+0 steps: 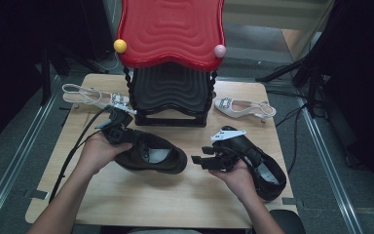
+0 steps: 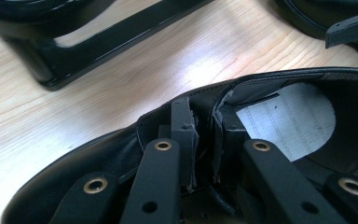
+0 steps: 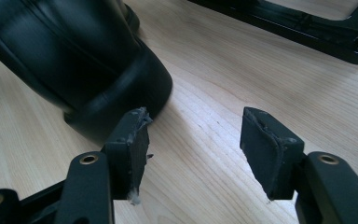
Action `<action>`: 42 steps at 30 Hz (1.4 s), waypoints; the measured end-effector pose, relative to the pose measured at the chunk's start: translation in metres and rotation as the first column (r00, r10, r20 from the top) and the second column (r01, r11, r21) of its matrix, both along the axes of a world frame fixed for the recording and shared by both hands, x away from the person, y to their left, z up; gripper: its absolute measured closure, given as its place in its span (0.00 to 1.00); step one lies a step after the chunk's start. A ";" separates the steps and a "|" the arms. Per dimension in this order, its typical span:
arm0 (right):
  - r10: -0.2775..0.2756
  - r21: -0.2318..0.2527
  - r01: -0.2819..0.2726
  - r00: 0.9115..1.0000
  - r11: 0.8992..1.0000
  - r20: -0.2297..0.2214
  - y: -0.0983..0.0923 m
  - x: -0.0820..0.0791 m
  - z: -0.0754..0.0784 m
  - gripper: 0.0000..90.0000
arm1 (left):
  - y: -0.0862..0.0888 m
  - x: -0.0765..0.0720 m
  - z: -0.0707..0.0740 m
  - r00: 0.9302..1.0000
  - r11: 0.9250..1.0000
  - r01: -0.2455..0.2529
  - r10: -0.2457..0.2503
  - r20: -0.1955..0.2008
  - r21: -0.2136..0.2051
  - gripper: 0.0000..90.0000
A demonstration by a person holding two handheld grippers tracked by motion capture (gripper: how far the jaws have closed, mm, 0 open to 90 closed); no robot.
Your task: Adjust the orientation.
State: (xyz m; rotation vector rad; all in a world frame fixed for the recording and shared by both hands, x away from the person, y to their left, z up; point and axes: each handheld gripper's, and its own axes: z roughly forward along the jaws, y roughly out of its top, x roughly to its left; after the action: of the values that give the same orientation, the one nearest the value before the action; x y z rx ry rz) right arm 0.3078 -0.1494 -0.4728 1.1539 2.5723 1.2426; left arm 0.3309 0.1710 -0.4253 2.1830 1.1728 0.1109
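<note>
The hand-held gripper (image 3: 193,140) stands open over the wooden table (image 3: 214,84), beside a black shoe (image 3: 74,56).

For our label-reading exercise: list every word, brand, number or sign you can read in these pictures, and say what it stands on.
No text is readable.
Pale insole patch inside the black shoe: faint printed rows, too blurred to read.
White plate on the right claw: dark marks, too small to read.

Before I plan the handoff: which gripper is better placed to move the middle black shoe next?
Left. The left gripper already pinches the heel rim of that black shoe, pads either side of it. The right gripper is open over bare table, holding nothing.
</note>
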 end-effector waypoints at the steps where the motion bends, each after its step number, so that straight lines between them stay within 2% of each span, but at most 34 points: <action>1: -0.001 0.001 0.001 1.000 1.000 0.001 0.000 0.001 0.000 0.48 | -0.003 0.001 -0.001 1.000 1.000 0.005 -0.005 -0.001 0.007 0.90; 2: 0.000 0.001 0.000 1.000 1.000 0.003 -0.001 0.001 0.000 0.48 | -0.006 0.002 -0.002 1.000 1.000 0.002 -0.002 -0.001 0.007 0.90; 6: -0.004 0.007 0.004 1.000 1.000 0.007 -0.002 0.005 0.001 0.48 | -0.026 0.006 -0.007 1.000 0.998 0.015 -0.015 0.002 0.056 0.90; 7: -0.008 0.008 0.008 1.000 1.000 0.010 -0.002 0.006 0.001 0.48 | -0.026 0.006 -0.007 1.000 0.998 0.015 -0.015 0.002 0.056 0.89; 8: -0.008 0.006 0.008 1.000 1.000 0.008 -0.002 0.007 0.002 0.48 | -0.036 0.004 -0.009 0.999 0.998 0.036 -0.036 0.002 0.057 0.89; 10: -0.010 0.002 0.010 1.000 1.000 0.009 -0.002 0.009 0.003 0.48 | -0.042 0.005 -0.013 0.999 0.998 0.038 -0.038 -0.001 0.055 0.88; 12: -0.009 0.005 0.009 1.000 1.000 0.010 -0.002 0.010 0.003 0.48 | -0.042 0.006 -0.015 0.999 0.999 0.037 -0.037 -0.013 0.034 0.86; 15: -0.007 0.010 0.007 1.000 1.000 0.006 -0.002 0.012 0.003 0.48 | -0.042 0.007 -0.020 0.999 0.999 0.024 -0.025 -0.031 -0.024 0.82; 17: -0.003 0.003 0.003 1.000 1.000 0.003 0.000 0.012 0.003 0.48 | -0.042 0.005 -0.019 1.000 1.000 0.022 -0.023 -0.021 -0.017 0.79; 19: 0.003 0.007 -0.003 1.000 1.000 0.004 0.002 0.011 0.002 0.49 | -0.041 0.005 -0.018 0.999 0.999 0.029 -0.030 -0.031 -0.034 0.72; 21: 0.009 0.010 -0.009 1.000 1.000 -0.002 0.002 0.011 0.002 0.49 | -0.038 0.005 -0.017 0.999 0.996 0.035 -0.038 -0.036 -0.077 0.58; 22: 0.010 0.012 -0.010 1.000 1.000 -0.010 0.003 0.011 0.002 0.49 | -0.037 0.003 -0.014 1.000 0.996 0.024 -0.025 -0.018 -0.080 0.56; 25: 0.011 0.019 -0.011 1.000 1.000 -0.013 0.002 0.012 0.003 0.51 | -0.030 -0.001 -0.004 1.000 0.992 0.017 -0.015 0.017 -0.126 0.48; 29: 0.021 0.022 -0.021 1.000 1.000 -0.007 0.003 0.010 0.006 0.55 | -0.018 -0.009 0.003 0.999 0.991 0.022 -0.016 0.044 -0.130 0.42; 34: 0.009 0.036 -0.009 1.000 0.999 0.015 0.008 0.012 0.013 0.60 | 0.003 -0.016 0.000 0.999 0.993 0.006 -0.001 0.048 -0.121 0.39; 37: 0.030 0.012 -0.030 0.999 0.999 0.015 0.012 0.015 0.017 0.69 | 0.016 -0.021 -0.004 0.998 0.994 -0.014 0.020 0.053 -0.113 0.41; 39: 0.054 0.018 -0.054 0.998 0.998 0.011 0.016 0.019 0.020 0.72 | 0.023 -0.024 -0.008 0.998 0.993 -0.034 0.040 0.055 -0.109 0.42; 41: 0.066 -0.007 -0.066 0.998 0.998 0.018 0.021 0.023 0.021 0.75 | 0.030 -0.029 -0.011 0.996 0.994 -0.049 0.055 0.063 -0.099 0.45; 42: 0.070 -0.008 -0.070 0.997 0.998 0.018 0.023 0.025 0.021 0.78 | 0.034 -0.031 -0.013 0.996 0.993 -0.053 0.061 0.065 -0.109 0.47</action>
State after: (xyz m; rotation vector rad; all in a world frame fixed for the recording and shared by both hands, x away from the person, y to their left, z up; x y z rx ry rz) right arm 0.3331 -0.1260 -0.4517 1.0546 2.6228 1.2496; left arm 0.3000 0.2046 -0.4387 2.0370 1.1757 0.1423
